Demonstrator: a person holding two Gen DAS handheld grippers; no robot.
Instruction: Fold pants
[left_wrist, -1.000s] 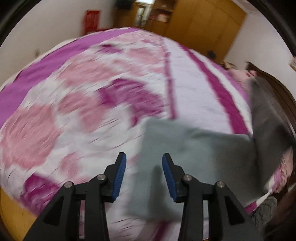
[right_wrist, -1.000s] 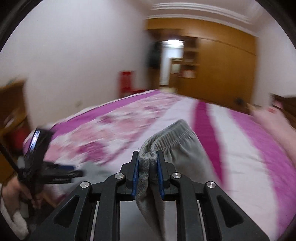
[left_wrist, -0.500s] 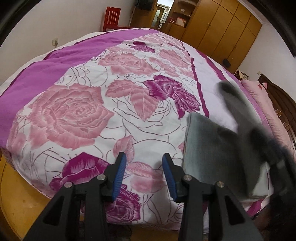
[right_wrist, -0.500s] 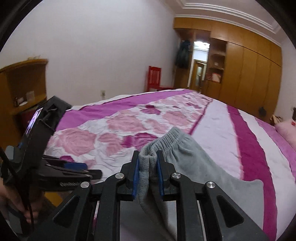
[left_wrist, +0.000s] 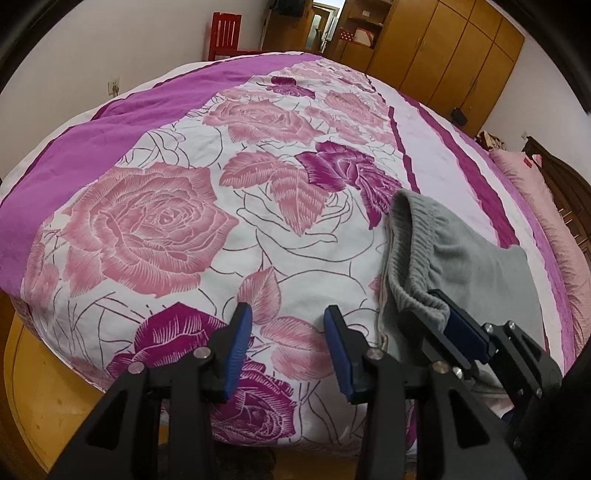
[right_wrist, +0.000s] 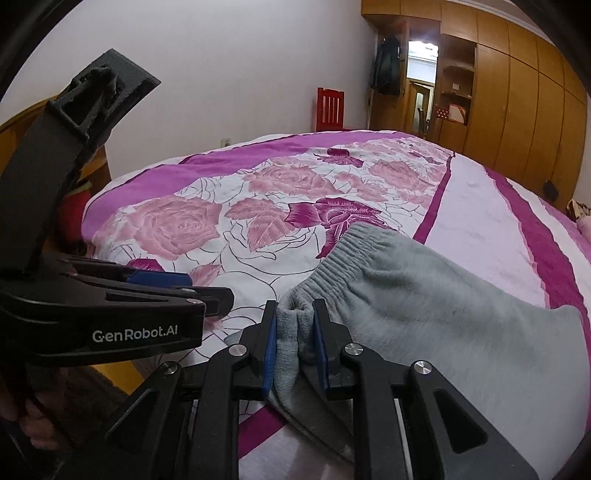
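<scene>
- I'm looking down my left gripper (left_wrist: 288, 332) and its blue pads (left_wrist: 240, 332) stand wide apart with nothing between them, just rose-print bedspread (left_wrist: 155, 221) below.
- Over on my right gripper (right_wrist: 295, 343), the jaws are clenched on a bunched fold of the grey pants (right_wrist: 424, 317), right at the ribbed waistband (right_wrist: 340, 258) corner.
- The pants lie on the bed near its close edge, on the right side of the floral panel, with the waistband towards the roses and the rest of the cloth spreading away to the right across the pale and magenta stripes.
- From the left camera I see the same pants (left_wrist: 476, 266) with the waistband (left_wrist: 413, 236) standing up in a curved ridge, and my right gripper (left_wrist: 454, 325) pinching its near end.
- The two grippers sit close, side by side; from the right camera the left gripper (right_wrist: 199, 291) hangs just to the left of the pinched fabric, not touching it.
- Past the bed there's a red chair (right_wrist: 330, 109) against the white wall and wooden wardrobes (right_wrist: 524, 96) along the far side.
- A pink pillow (left_wrist: 532, 184) shows at the right edge, beside a dark wooden headboard (left_wrist: 561, 184).
</scene>
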